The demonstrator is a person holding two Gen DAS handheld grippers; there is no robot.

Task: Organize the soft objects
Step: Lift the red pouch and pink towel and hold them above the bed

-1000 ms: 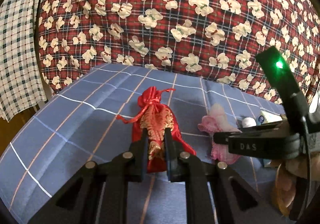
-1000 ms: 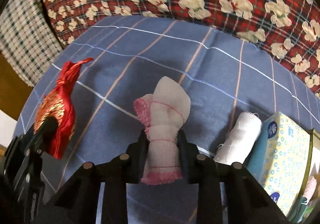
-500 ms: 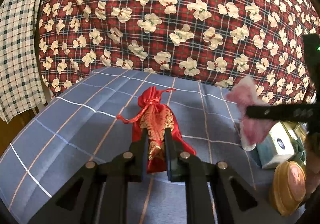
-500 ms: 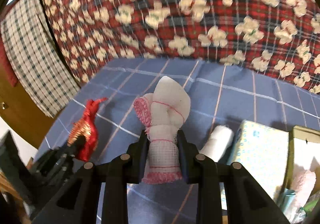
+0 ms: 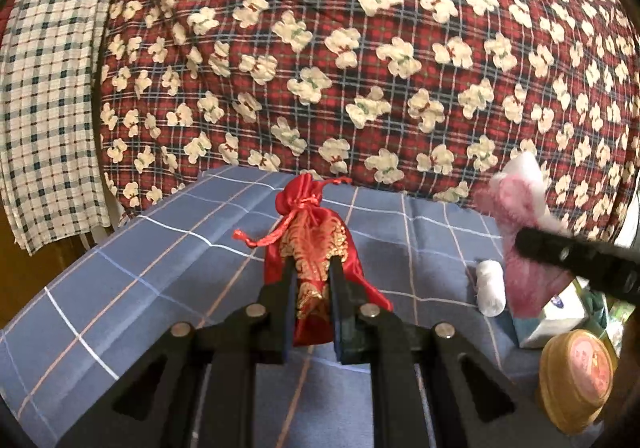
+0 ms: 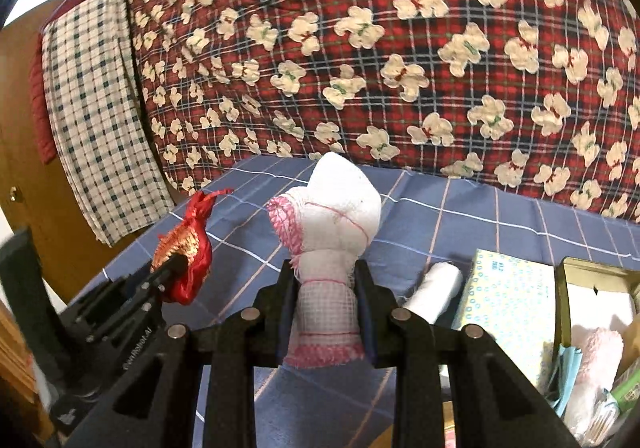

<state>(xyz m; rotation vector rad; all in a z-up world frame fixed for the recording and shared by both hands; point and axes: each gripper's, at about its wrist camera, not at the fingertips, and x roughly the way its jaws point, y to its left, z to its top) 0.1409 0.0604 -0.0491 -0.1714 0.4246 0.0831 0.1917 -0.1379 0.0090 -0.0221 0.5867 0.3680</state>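
The left gripper [image 5: 312, 284] is seen closed on a red satin pouch [image 5: 314, 244] with gold embroidery, its fingers [image 5: 285, 280] pressed against the pouch's lower half, drawstring neck pointing away; the right gripper [image 6: 325, 288] is clamped on a rolled white-and-pink cloth [image 6: 332, 224], gripped about its tied waist; both bundles are held above the blue checked bench cover [image 5: 132, 268]; on that cover, to the right, a white fabric roll [image 6: 434, 286] lies beside a patterned tissue box [image 6: 508, 300], with a round tin [image 5: 576, 376] nearer; behind, a red plaid quilt [image 5: 360, 48] with cream bears is draped; a checked cloth [image 5: 44, 88] hangs at far left.
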